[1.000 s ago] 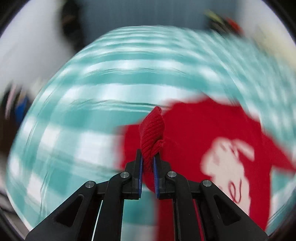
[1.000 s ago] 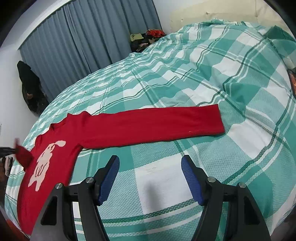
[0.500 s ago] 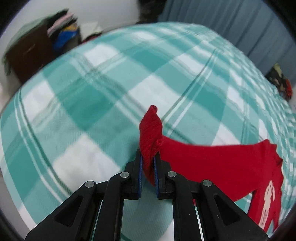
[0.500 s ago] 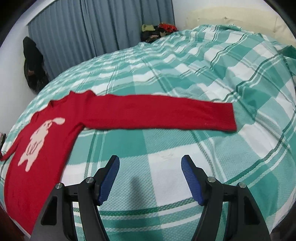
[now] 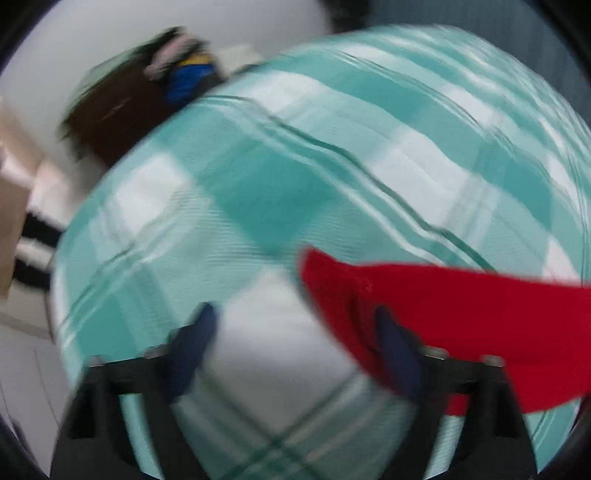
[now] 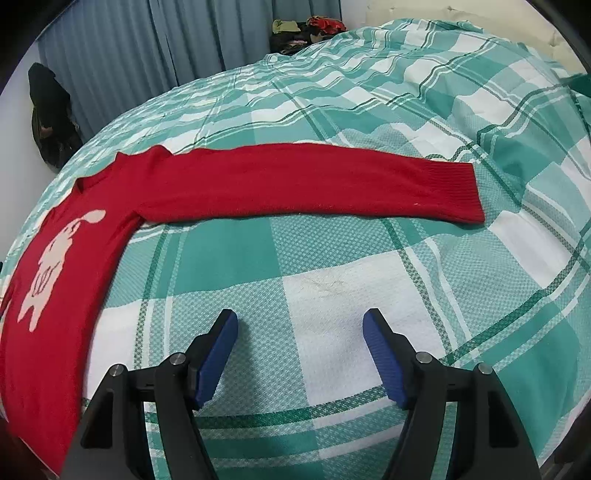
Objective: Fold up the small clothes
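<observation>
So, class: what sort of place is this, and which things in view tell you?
Probably a bedroom: a bed under a green checked cover, long blue-grey curtains behind it, and piled clothes at the far side.

Left wrist cam: low over the teal-and-white checked bedspread (image 5: 258, 206), facing the white wall, heavily motion-blurred. Right wrist cam: higher, sharp, facing the grey-blue curtains (image 6: 155, 48) across the bed. Shared: bedspread plus the red knit sweater (image 6: 295, 184), seen left only as one sleeve (image 5: 461, 314).

Motion blur is smearing the whole left wrist view; the right one is staying sharp, evenly lit, fisheye bending and darkening its edges.
</observation>
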`<state>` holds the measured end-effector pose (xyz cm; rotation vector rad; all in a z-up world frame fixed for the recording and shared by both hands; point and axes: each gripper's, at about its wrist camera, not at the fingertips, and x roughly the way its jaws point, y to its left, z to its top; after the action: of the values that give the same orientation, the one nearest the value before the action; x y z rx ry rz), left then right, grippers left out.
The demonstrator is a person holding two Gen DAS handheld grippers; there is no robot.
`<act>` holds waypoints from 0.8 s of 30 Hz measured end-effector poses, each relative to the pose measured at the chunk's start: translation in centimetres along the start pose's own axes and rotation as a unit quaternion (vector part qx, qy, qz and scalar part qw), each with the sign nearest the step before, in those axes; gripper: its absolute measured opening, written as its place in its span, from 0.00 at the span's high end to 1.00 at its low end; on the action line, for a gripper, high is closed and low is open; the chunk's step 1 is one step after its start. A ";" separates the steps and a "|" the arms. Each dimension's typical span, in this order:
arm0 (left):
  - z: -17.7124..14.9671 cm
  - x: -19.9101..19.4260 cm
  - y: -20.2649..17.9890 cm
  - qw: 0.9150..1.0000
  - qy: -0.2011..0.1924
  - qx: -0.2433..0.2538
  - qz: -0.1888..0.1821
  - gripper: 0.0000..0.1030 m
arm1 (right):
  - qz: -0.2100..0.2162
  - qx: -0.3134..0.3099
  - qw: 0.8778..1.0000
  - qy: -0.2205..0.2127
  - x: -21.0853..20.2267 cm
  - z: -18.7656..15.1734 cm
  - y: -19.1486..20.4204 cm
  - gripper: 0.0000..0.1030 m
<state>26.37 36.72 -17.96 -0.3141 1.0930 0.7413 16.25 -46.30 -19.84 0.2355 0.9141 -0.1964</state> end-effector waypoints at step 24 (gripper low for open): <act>-30.9 -16.6 -11.9 0.901 -0.052 0.359 -0.236 0.07 | 0.162 -0.178 0.969 0.056 -6.5 -12.3 15.9 0.30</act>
<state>9.03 4.03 -18.47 0.0981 1.0581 -0.1025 7.26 -27.15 -19.98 0.0588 0.9923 0.2854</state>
